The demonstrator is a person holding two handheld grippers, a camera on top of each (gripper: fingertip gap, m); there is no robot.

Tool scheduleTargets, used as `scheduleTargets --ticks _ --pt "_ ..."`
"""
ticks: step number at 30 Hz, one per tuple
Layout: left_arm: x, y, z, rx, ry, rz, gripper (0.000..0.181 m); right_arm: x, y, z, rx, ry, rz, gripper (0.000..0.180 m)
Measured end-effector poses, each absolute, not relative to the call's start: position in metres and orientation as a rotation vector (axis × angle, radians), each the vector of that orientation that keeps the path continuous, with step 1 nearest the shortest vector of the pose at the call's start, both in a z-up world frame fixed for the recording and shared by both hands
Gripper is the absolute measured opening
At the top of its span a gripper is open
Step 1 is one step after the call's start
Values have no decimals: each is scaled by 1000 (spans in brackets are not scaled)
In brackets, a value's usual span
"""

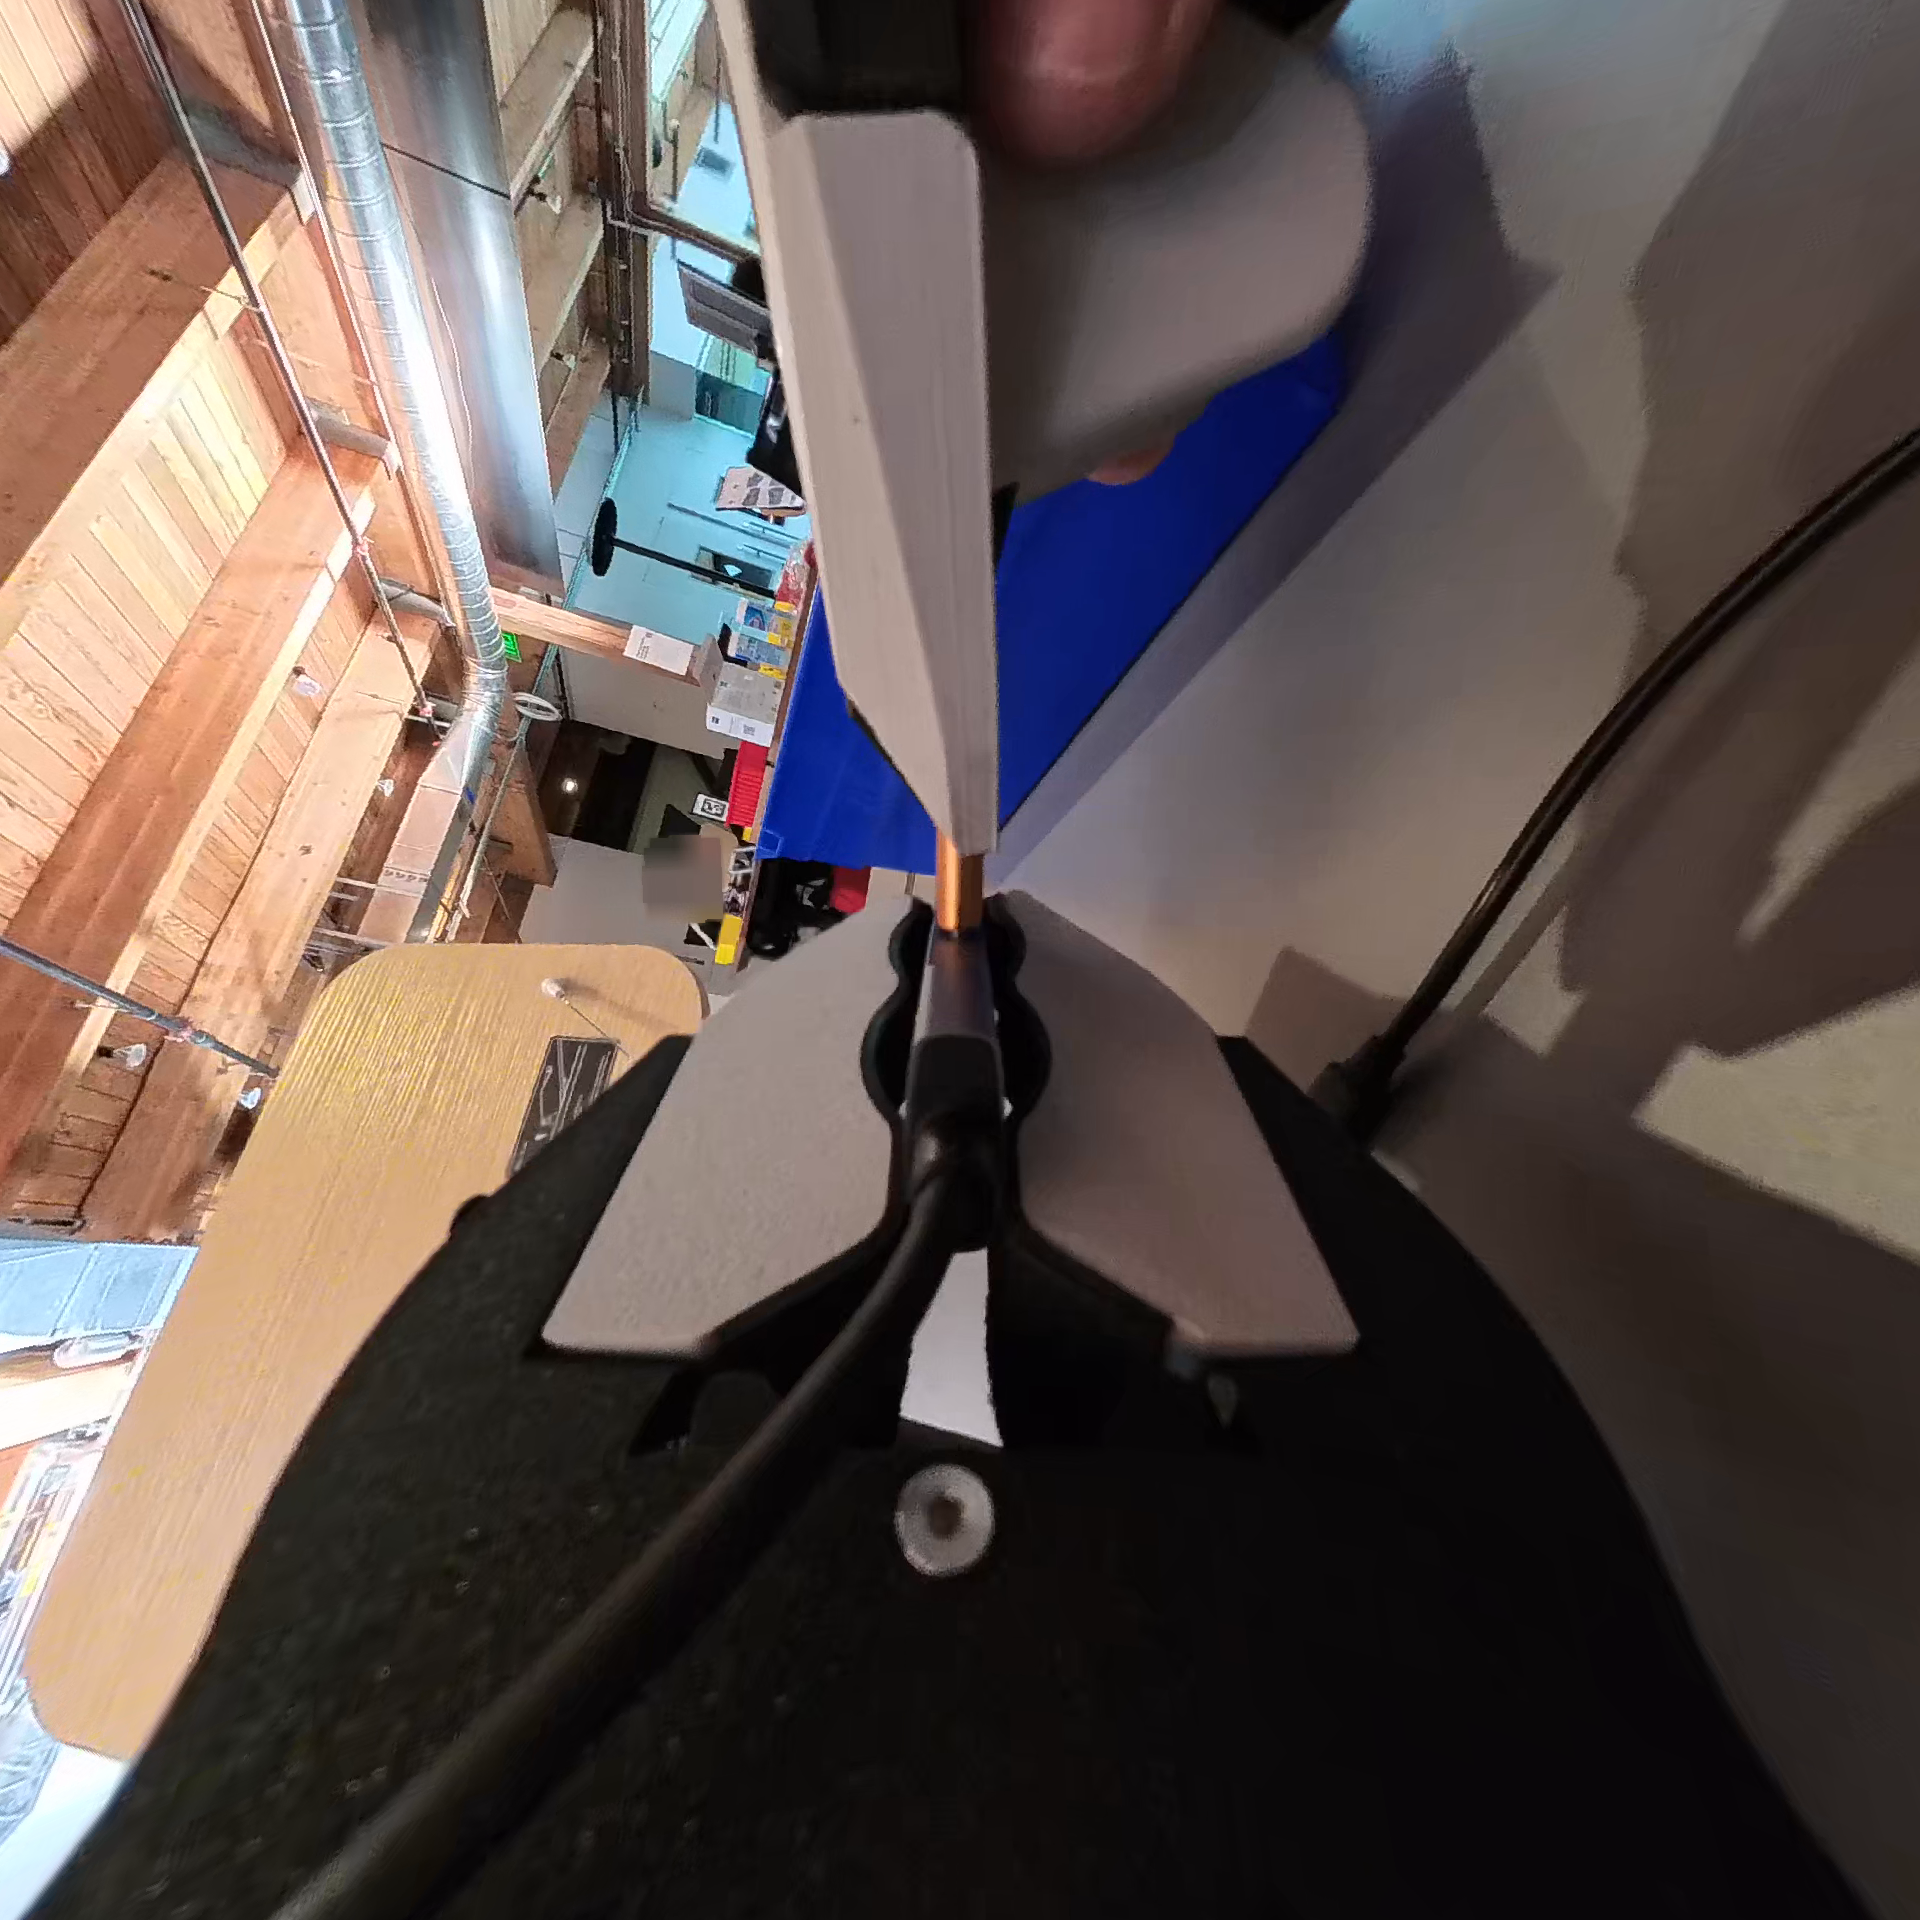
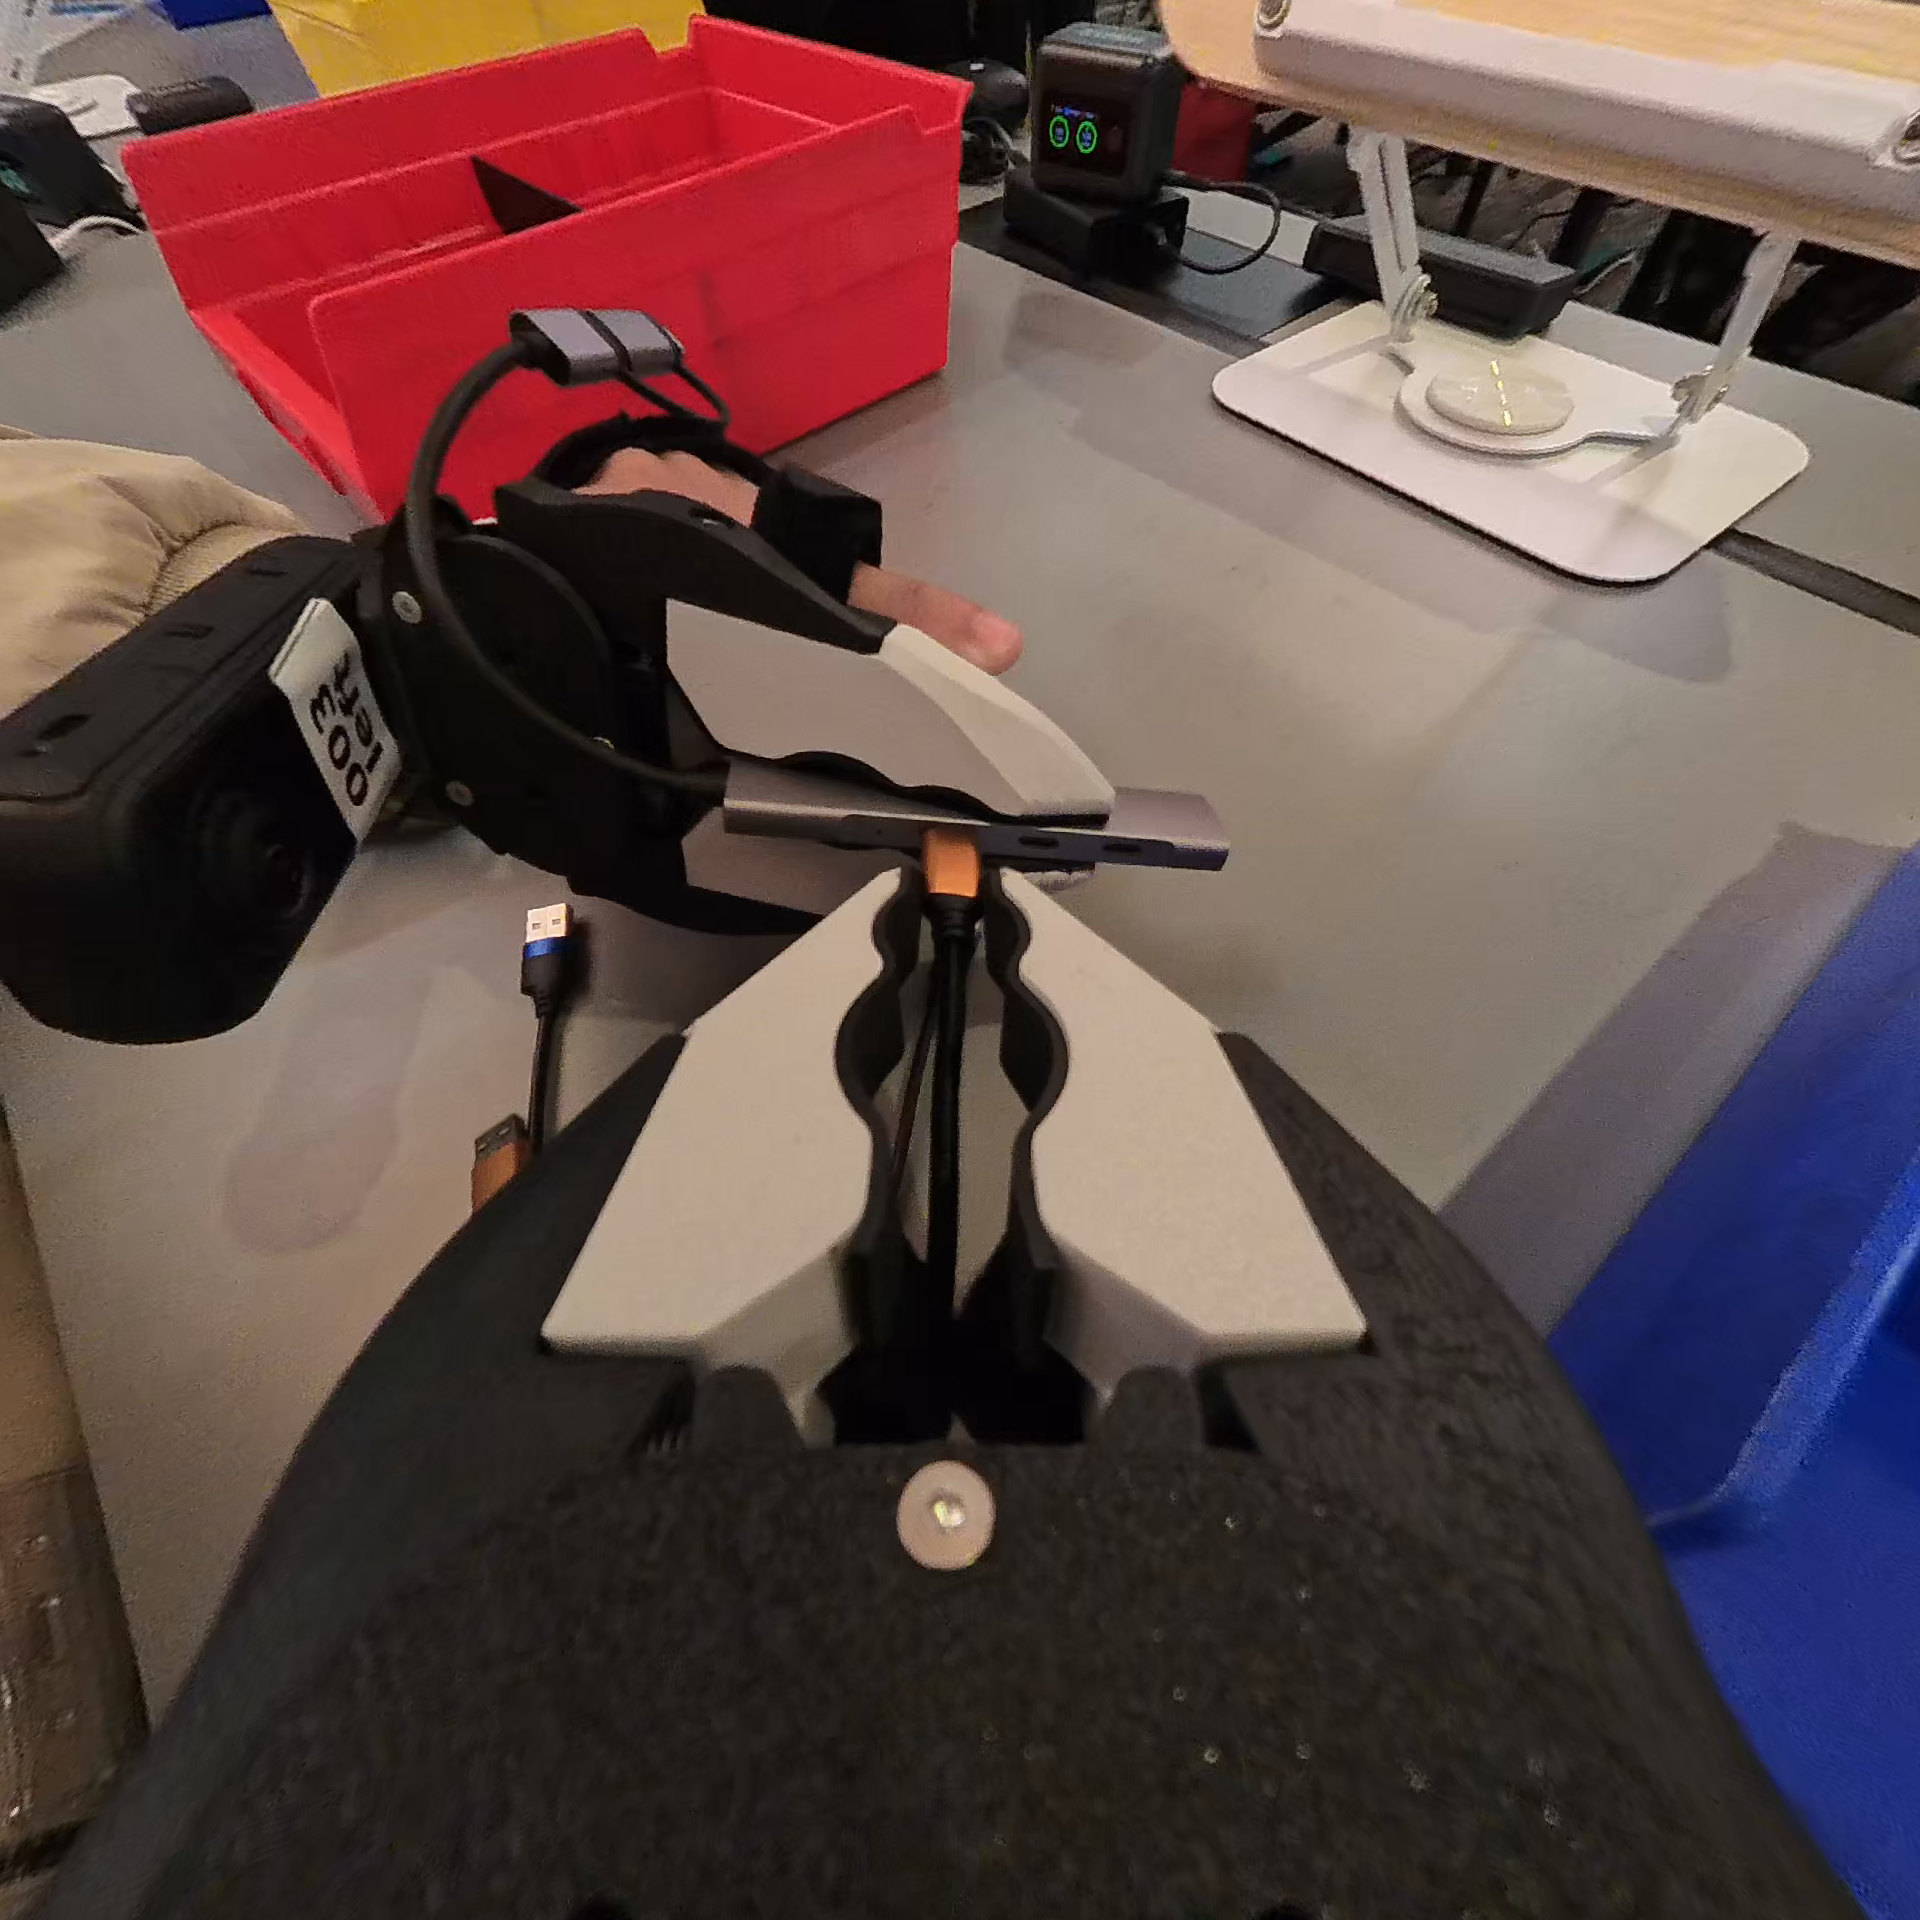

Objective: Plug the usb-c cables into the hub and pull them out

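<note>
Orange plug (image 2: 949, 868), pinched by right gripper (image 2: 948, 904), seated in grey hub (image 2: 1164, 821); left gripper (image 1: 961, 935) clamps hub. Advise straight pull, hub kept level.

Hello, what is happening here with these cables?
A person works with two handheld tools. The left tool holds a grey hub above the grey table. The right tool grips the orange plug of a cable, which sits at a port on the hub's edge. Two more plugs lie on the table.
</note>
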State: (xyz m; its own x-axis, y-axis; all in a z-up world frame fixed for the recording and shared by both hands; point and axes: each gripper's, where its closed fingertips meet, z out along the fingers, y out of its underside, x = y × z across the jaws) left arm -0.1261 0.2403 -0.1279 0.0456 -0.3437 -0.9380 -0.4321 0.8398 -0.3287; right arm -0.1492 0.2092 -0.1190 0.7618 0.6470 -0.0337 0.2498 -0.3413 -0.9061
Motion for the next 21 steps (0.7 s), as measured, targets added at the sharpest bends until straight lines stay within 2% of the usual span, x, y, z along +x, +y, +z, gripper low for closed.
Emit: scheduleTargets --ticks 8,12,15,17,21 --pt "-130 249 -114 -637 1494 13 9 -152 217 -109 -1873 -686 541 12" --pt "-168 285 -69 -653 1212 -79 9 -144 223 -62 -1669 -605 408 35" --pt "-192 299 -50 -762 1062 -269 10 -117 214 -25 -1522 -470 350 35" --pt "-200 302 -42 -793 1002 -355 10 -112 207 -28 -1514 -434 367 35" --pt "-216 321 -35 -894 881 -451 10 -126 202 -75 -1633 -517 291 38"
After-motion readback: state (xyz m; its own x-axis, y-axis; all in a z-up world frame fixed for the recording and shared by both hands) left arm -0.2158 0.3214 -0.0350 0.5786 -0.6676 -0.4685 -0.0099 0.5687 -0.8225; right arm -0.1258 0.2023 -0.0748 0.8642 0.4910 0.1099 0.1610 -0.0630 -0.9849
